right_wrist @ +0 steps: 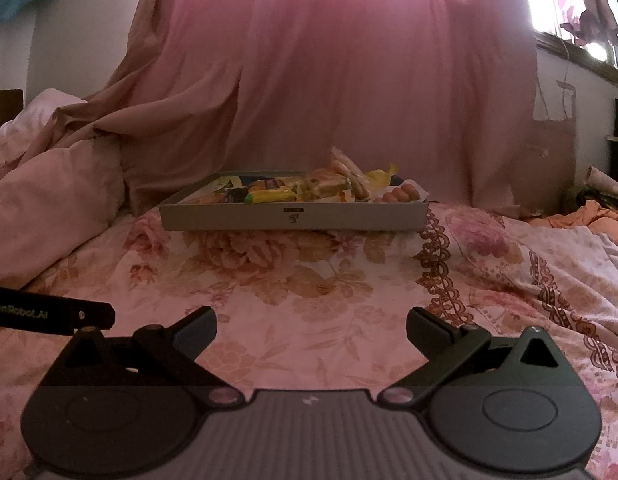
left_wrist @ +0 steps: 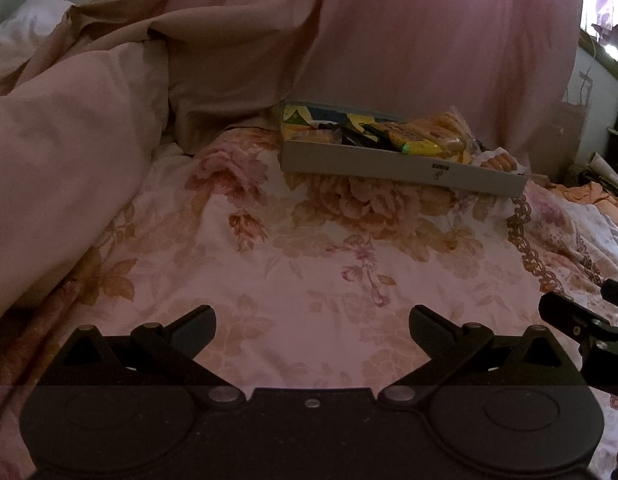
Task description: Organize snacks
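A shallow grey cardboard box [left_wrist: 397, 166] [right_wrist: 293, 216] lies on the flowered bedspread, far ahead of both grippers. It holds several snack packets, among them a yellow wrapped packet [left_wrist: 419, 142] [right_wrist: 271, 196] and packs of orange biscuits [right_wrist: 397, 194]. My left gripper [left_wrist: 312, 330] is open and empty, low over the bedspread, well short of the box. My right gripper [right_wrist: 311, 330] is open and empty too, facing the box's long side. Part of the right gripper shows at the right edge of the left wrist view [left_wrist: 581, 324]; part of the left gripper shows at the left edge of the right wrist view [right_wrist: 49, 314].
A pink curtain [right_wrist: 369, 80] hangs right behind the box. A bunched pale quilt [left_wrist: 61, 152] [right_wrist: 45, 192] rises on the left. Orange cloth [right_wrist: 589, 212] and dark furniture lie at the far right, under a bright window [right_wrist: 565, 0]. Flowered bedspread [right_wrist: 309, 276] lies between grippers and box.
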`<state>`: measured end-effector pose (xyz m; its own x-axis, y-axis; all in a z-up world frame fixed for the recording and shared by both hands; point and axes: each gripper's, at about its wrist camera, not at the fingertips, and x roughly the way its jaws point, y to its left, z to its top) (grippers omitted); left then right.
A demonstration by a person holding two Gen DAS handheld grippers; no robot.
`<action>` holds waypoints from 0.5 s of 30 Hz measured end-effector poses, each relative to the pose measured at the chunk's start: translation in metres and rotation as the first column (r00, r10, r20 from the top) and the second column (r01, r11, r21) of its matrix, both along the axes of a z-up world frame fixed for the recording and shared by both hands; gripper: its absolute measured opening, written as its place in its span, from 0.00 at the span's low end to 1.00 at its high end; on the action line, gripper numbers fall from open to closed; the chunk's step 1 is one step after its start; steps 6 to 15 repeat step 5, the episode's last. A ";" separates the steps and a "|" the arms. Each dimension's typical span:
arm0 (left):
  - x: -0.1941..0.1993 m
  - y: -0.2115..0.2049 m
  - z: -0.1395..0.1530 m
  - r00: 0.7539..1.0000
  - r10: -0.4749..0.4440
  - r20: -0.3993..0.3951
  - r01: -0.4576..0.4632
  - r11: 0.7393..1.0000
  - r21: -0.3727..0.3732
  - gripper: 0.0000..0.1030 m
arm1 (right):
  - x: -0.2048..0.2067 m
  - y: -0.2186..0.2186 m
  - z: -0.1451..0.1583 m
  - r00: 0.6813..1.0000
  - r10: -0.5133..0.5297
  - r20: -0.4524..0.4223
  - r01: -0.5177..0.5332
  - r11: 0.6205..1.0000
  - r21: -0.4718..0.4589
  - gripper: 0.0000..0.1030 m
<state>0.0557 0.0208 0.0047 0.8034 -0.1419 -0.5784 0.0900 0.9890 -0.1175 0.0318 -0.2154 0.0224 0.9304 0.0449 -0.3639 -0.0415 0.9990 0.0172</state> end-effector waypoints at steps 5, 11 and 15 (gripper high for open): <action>0.001 -0.001 0.000 1.000 0.005 0.003 -0.005 1.000 0.007 0.99 | -0.001 0.000 0.000 1.000 0.002 0.001 -0.002 1.000 -0.002 1.00; 0.001 -0.001 0.000 1.000 0.005 0.003 -0.005 1.000 0.007 0.99 | -0.001 0.000 0.000 1.000 0.002 0.001 -0.002 1.000 -0.002 1.00; 0.001 -0.001 0.000 1.000 0.005 0.003 -0.005 1.000 0.007 0.99 | -0.001 0.000 0.000 1.000 0.002 0.001 -0.002 1.000 -0.002 1.00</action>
